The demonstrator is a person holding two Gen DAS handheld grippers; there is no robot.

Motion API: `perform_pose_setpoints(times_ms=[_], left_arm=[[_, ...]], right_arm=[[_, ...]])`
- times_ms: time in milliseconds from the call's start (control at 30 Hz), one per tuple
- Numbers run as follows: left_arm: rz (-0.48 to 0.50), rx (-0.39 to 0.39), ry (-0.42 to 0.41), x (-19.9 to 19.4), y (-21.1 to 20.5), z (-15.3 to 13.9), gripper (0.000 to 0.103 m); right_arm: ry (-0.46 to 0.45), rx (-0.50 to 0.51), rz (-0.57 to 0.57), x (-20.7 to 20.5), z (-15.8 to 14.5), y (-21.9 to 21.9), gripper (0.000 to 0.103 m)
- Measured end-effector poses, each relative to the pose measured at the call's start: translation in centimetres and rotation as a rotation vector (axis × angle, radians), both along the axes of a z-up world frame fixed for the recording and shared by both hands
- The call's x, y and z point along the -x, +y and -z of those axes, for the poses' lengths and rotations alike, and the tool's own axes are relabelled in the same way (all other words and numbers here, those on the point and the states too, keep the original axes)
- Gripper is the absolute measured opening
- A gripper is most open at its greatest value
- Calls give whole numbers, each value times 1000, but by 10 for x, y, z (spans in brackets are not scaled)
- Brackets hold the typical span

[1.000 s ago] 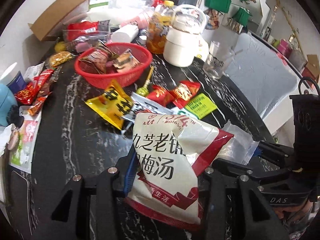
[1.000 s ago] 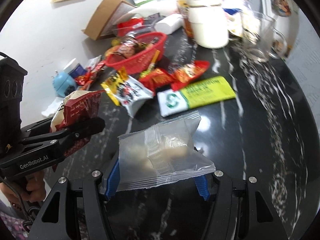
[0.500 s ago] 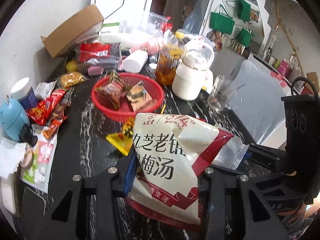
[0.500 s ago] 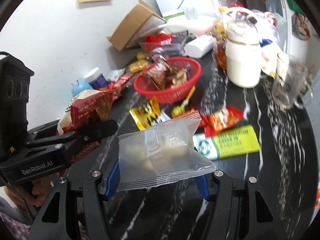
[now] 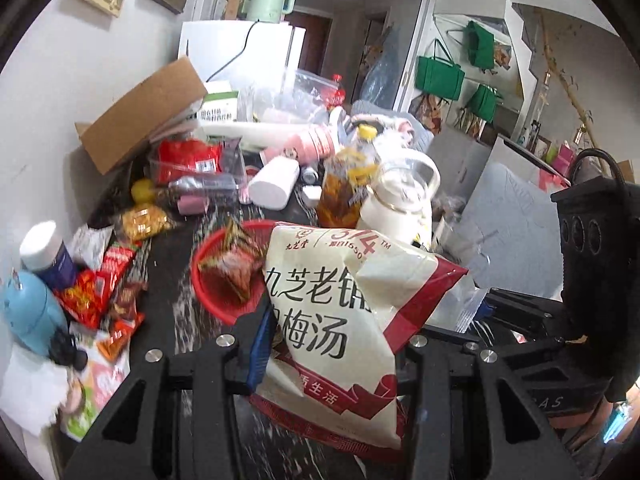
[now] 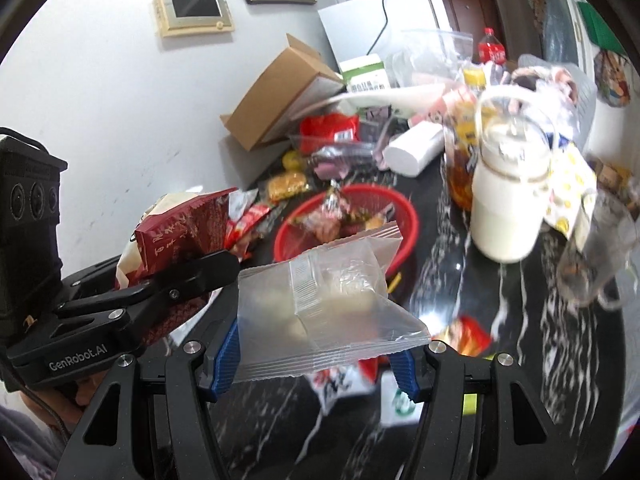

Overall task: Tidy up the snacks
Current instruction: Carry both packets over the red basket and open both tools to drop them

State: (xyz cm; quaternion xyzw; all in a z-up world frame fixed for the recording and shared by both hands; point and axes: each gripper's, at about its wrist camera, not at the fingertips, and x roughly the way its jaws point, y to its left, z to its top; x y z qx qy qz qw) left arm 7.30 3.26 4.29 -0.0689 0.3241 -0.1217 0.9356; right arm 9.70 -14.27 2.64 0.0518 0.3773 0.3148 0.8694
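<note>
A cream and red snack bag with black Chinese lettering (image 5: 340, 320) is clamped in my left gripper (image 5: 332, 344), lifted above the black marble table (image 5: 172, 248). My right gripper (image 6: 316, 340) is shut on a clear plastic pouch with pale pieces inside (image 6: 332, 300). A red plastic basket (image 5: 208, 280) holding several wrapped snacks sits just beyond both grippers; in the right wrist view the basket (image 6: 404, 216) lies behind the pouch. The left gripper (image 6: 160, 288) with its bag (image 6: 180, 232) shows at the left of the right wrist view. The right gripper body (image 5: 592, 280) stands at the right edge of the left wrist view.
A white lidded jar (image 6: 508, 200), a glass mug (image 6: 600, 248) and an orange bottle (image 5: 344, 188) stand right of the basket. Loose red snack packets (image 5: 96, 280), a blue toy (image 5: 32, 312) and a cardboard box (image 5: 140, 116) crowd the left and back. More packets (image 6: 468, 336) lie below the pouch.
Both grippers have risen and tipped upward with their packets still held. The basket and the back of the table have slid lower in both views, and the wall and room beyond have come into sight.
</note>
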Motion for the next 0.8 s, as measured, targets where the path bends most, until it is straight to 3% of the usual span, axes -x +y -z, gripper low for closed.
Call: perform_pose_setpoints(times_ms=[500,800], left_arm=[[-63,-10,-54,-76,27,-10,43],[-80,-11,6,-112,42,16,43]], right_arm=[[-71,29,-22,-83,-21,33,63],[-58,67,-42,-119,-2,55,63]])
